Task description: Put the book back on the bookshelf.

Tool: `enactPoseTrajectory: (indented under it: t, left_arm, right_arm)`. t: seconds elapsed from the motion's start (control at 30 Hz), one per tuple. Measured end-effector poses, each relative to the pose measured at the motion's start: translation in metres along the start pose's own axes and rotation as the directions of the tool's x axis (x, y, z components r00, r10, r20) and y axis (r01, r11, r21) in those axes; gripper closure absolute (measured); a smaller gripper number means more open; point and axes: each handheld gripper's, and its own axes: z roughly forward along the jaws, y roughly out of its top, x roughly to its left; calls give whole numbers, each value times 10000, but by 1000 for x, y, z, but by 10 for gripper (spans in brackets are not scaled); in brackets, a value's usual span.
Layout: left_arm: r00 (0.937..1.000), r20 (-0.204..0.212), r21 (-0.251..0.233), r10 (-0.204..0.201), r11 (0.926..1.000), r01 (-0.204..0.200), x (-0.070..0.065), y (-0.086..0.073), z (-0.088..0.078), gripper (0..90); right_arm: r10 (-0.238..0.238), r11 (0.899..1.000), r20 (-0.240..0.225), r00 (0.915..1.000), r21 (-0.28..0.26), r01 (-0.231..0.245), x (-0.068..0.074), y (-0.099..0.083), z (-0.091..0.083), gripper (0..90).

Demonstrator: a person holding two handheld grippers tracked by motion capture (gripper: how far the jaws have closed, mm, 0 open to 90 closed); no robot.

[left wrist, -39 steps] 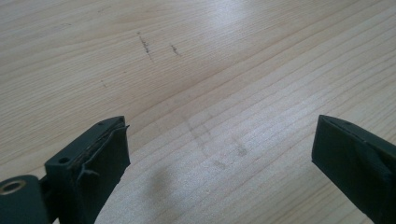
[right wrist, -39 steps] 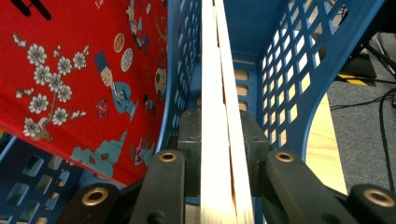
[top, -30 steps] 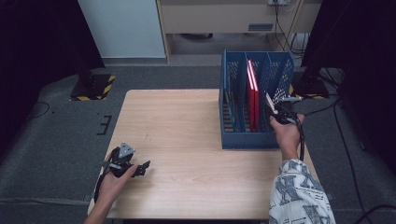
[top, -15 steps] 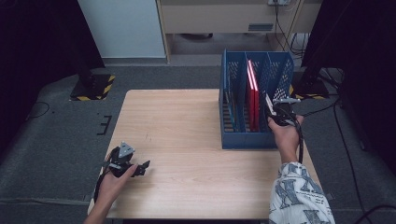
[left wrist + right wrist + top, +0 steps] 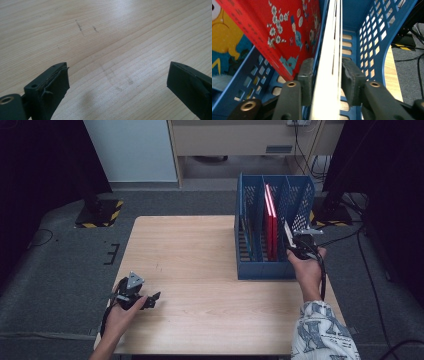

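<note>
A blue slotted file rack (image 5: pixel 272 270) stands on the right of the wooden table, with a red picture book (image 5: pixel 270 227) upright in a middle slot. A thin white-edged book (image 5: pixel 288 234) leans in the rightmost slot. My right gripper (image 5: pixel 296 244) straddles its near edge. In the right gripper view the book's edge (image 5: pixel 329 50) runs up between the pads (image 5: pixel 352 77), a sliver of gap shows on the left, and the jaws have just been opening. The red book (image 5: pixel 287 32) shows to the left. My left gripper (image 5: pixel 152 299) rests open at the table's front left, with bare wood between its jaws (image 5: pixel 117 85).
The rack's perforated right wall (image 5: pixel 372 30) stands close beside the white book. Beyond the table's right edge (image 5: pixel 332 285) lie cables and a black stand base (image 5: pixel 330 215) on the grey floor. The table's wood (image 5: pixel 190 255) stretches between the two hands.
The right hand has shifted only slightly at the rack's right slot. The left hand and its gripper have stayed put.
</note>
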Motion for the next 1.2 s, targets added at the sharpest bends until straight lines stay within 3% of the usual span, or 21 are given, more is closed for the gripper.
enactPoseTrajectory:
  t: [0.43,0.8,1.2]
  left_arm:
    - [10000,-15,11,55,10000,-55,0,0,1,36]
    - [9999,-20,66,119,9999,-118,-1,0,2,36]
    - [9999,-5,52,103,9999,-103,-2,0,2,35]
  right_arm:
    - [79,9997,628,9980,-241,-64,-3,-3,0,754]
    - [49,9988,657,9978,-494,-17,-4,-5,1,759]
    - [325,9963,756,9966,-816,-263,-3,-5,6,761]
